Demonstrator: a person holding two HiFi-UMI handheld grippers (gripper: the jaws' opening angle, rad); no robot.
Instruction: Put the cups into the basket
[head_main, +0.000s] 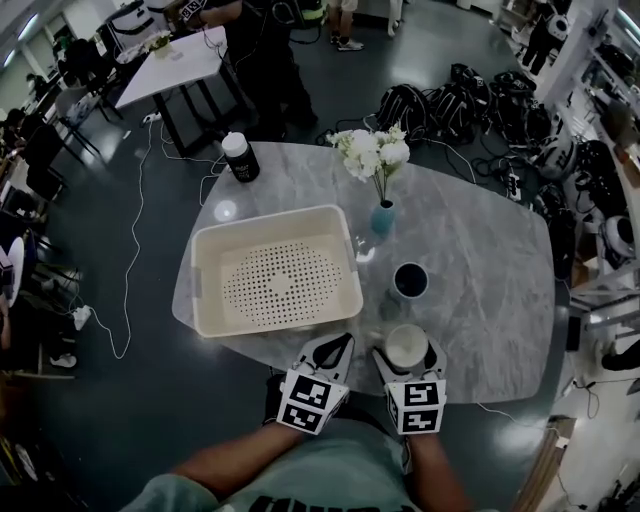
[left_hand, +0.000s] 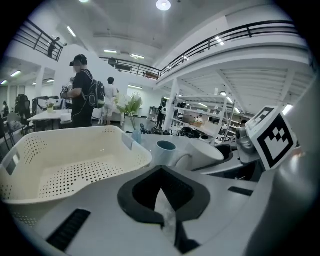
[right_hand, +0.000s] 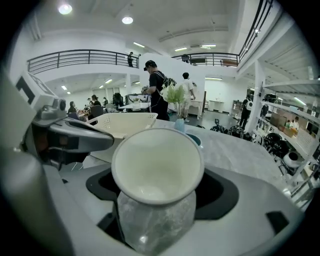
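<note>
A cream perforated basket (head_main: 270, 217) (left_hand: 75, 131) (right_hand: 131, 120) sits on the left half of the grey marble table (head_main: 480, 260). At the table's near edge, my right gripper (head_main: 408, 350) (right_hand: 160, 186) is shut on a white cup (head_main: 406, 344) (left_hand: 205, 154) (right_hand: 157, 170), upright with its mouth up. A second cup (head_main: 409, 281) (left_hand: 164, 150), blue-grey with a dark inside, stands just beyond it, to the right of the basket. My left gripper (head_main: 338, 345) (left_hand: 161, 169) hovers beside the basket's near right corner, shut and empty.
A blue vase of white flowers (head_main: 381, 215) stands behind the basket's right corner. A dark canister with a white lid (head_main: 240, 157) is at the table's far left. Bags (head_main: 450, 100) and cables lie on the floor beyond, and a person (head_main: 262, 60) stands there.
</note>
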